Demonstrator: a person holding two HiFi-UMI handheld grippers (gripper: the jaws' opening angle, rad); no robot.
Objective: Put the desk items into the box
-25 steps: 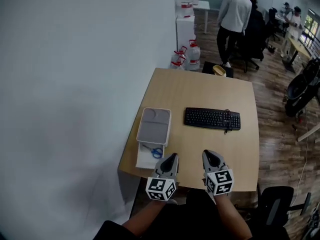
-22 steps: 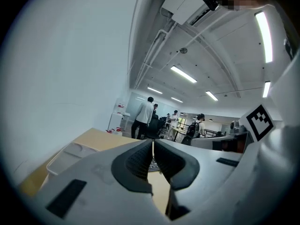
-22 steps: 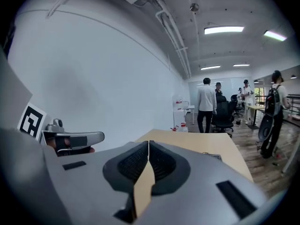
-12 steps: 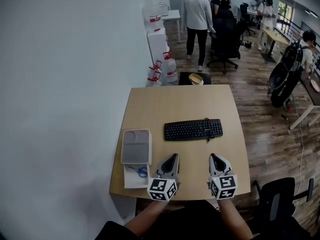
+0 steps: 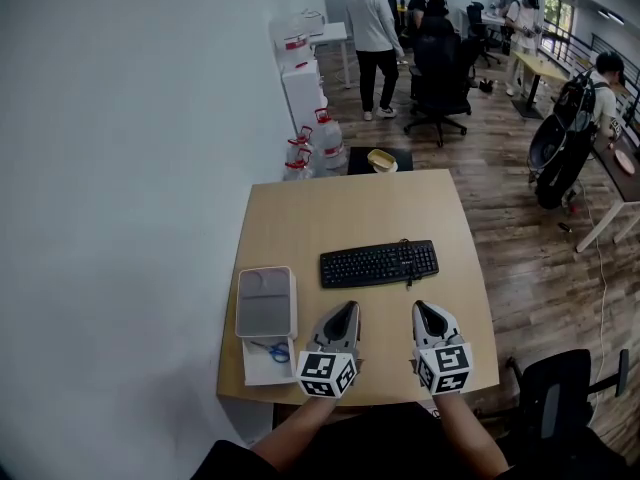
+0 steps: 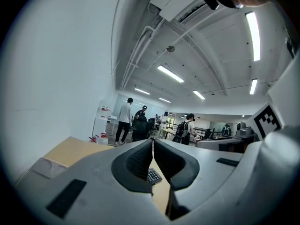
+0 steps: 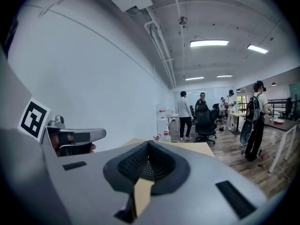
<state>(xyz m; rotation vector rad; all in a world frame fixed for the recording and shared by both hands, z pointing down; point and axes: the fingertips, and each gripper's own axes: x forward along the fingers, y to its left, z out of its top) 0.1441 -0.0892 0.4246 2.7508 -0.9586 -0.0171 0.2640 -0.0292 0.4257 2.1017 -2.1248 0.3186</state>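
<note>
At the left edge of the table (image 5: 350, 203), close to the wall, the box (image 5: 262, 371) is found, white and open. A grey tray-like piece (image 5: 266, 303) is seen at its far end. It is possibly the lid, though the view is too small for this to be settled. A pair of blue-handled scissors (image 5: 272, 349) is noted lying inside the box.

Just right of the box, over the near edge of the table, the left hand-held gripper (image 5: 346, 309) is held roughly level. Its jaws are closed together, and nothing is caught between them.

Beyond both tools, at mid-table, a black keyboard (image 5: 379, 264) is observed lying flat and apart from the box. No other loose item is seen on the table.

The right hand-held gripper (image 5: 421, 309) is held beside the left, tilted slightly down towards the keyboard. It is likewise shut and empty.

The step in hand is judged to be the approach to the keyboard, with no grasp yet made. For the next move, the jaws must be opened and the tools carried forward. The keyboard is probably best taken at both ends. It must then be lifted leftward to the box, which looks short for it, so an angled placement may be required.
</note>
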